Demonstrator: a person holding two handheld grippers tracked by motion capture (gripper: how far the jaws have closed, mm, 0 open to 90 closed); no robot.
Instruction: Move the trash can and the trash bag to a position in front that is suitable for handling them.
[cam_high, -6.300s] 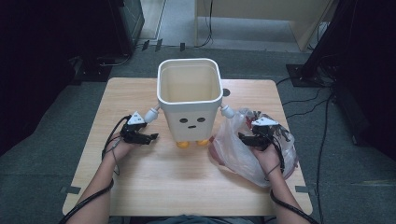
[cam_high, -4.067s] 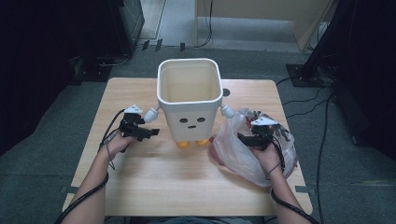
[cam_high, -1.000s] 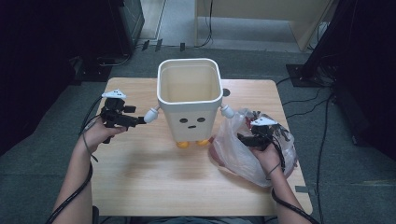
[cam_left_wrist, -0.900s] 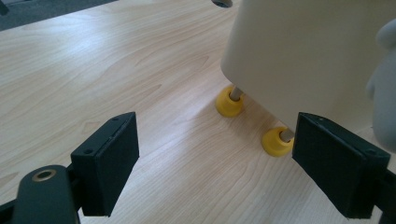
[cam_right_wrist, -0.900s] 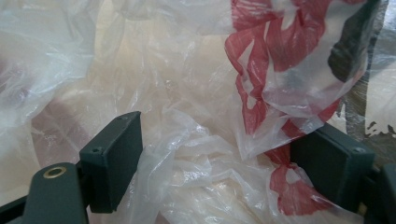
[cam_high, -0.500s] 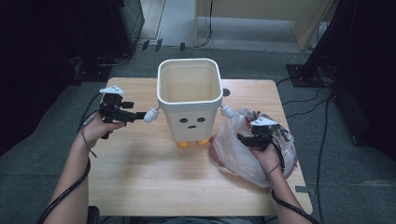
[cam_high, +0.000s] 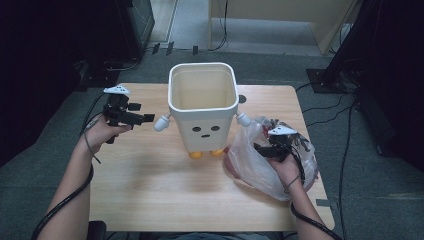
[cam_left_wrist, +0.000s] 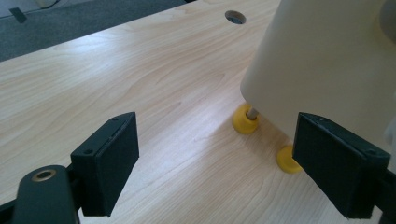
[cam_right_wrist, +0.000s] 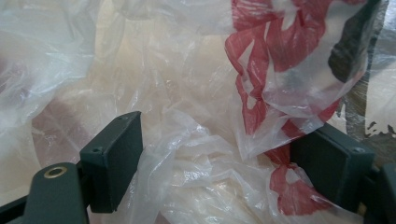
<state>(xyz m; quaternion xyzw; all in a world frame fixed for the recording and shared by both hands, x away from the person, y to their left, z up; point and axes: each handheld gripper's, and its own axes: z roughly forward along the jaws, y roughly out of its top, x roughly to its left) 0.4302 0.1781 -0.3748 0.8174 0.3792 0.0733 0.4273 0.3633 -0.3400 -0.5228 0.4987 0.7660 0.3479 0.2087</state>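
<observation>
Crumpled plastic bag (cam_high: 262, 160) is straddled by the wide-open right gripper (cam_high: 272, 149) (nothing clamped), bin (cam_high: 202, 107) standing just left.

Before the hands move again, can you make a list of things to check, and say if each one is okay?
1. Left gripper open: ok, jaws wide apart in the left gripper view.
2. Left gripper empty: ok, bare wooden table between the jaws.
3. Cream plastic bin with a face upright: ok, standing on its yellow feet.
4. Right gripper open: ok, jaws apart.
5. Crinkly clear plastic bag with red print between its jaws: ok.
6. Bag gripped: not ok.
</observation>
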